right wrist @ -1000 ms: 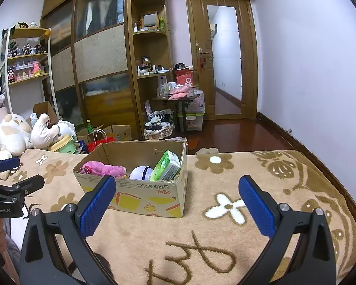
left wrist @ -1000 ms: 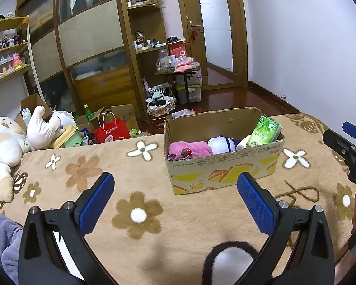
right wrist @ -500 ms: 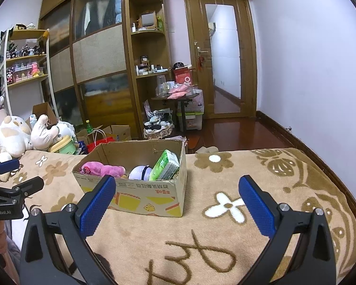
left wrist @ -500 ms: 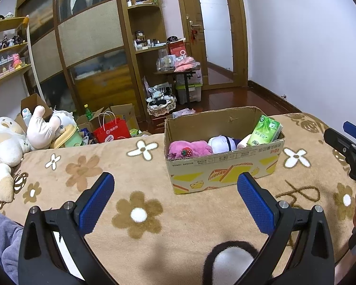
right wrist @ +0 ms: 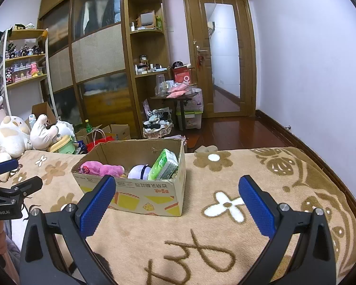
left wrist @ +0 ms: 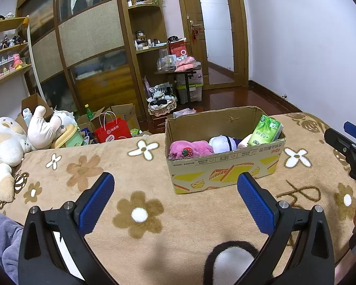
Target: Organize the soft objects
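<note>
- The left gripper [left wrist: 175, 197] with blue ribbed pads had its fingers spread wide and held nothing, low in the frame above the beige flower-pattern blanket [left wrist: 135, 178].
- The right gripper [right wrist: 176, 198] was also spread wide and empty.
- The open cardboard box [left wrist: 223, 168] stood right of centre, containing a pink plush toy [left wrist: 189, 148], a white round plush [left wrist: 222, 142] and a green tissue pack [left wrist: 267, 130].

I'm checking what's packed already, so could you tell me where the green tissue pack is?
In both views the green tissue pack leans in the cardboard box's right end, beside the white plush.
</note>
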`<state>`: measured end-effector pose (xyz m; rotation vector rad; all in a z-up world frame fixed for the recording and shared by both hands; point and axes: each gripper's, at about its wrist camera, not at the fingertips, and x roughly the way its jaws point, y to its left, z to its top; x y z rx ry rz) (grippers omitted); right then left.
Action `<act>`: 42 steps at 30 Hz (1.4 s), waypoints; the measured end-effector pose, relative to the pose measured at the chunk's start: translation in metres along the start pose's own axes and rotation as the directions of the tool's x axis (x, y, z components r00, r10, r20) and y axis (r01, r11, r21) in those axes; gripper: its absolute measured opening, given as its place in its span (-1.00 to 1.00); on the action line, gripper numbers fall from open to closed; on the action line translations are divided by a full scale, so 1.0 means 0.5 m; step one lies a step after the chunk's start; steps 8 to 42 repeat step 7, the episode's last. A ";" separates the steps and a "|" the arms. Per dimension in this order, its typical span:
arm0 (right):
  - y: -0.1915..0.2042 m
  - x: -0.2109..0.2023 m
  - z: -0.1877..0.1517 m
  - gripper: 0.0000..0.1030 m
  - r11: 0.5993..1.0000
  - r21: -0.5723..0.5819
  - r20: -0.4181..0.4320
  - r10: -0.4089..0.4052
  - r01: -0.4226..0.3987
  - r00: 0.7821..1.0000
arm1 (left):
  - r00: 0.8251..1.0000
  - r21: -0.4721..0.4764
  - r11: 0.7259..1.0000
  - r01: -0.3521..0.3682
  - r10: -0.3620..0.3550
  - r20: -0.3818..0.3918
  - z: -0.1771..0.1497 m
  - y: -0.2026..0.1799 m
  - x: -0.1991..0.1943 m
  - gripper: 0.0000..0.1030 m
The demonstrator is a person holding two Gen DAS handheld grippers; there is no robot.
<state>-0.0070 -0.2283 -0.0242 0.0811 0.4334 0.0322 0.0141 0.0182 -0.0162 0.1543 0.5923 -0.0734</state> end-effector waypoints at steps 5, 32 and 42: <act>0.000 0.000 0.000 1.00 1.000 -0.001 0.000 0.000 0.000 1.000 | 1.000 0.000 1.000 0.001 -0.001 -0.001 0.000 0.002 -0.001 0.98; -0.001 0.001 0.001 1.00 1.000 -0.003 0.001 0.001 -0.001 1.000 | 1.000 0.001 1.000 -0.003 0.003 -0.001 0.000 0.000 0.000 0.98; -0.001 0.001 0.001 1.00 1.000 -0.003 0.001 0.001 -0.001 1.000 | 1.000 0.001 1.000 -0.003 0.003 -0.001 0.000 0.000 0.000 0.98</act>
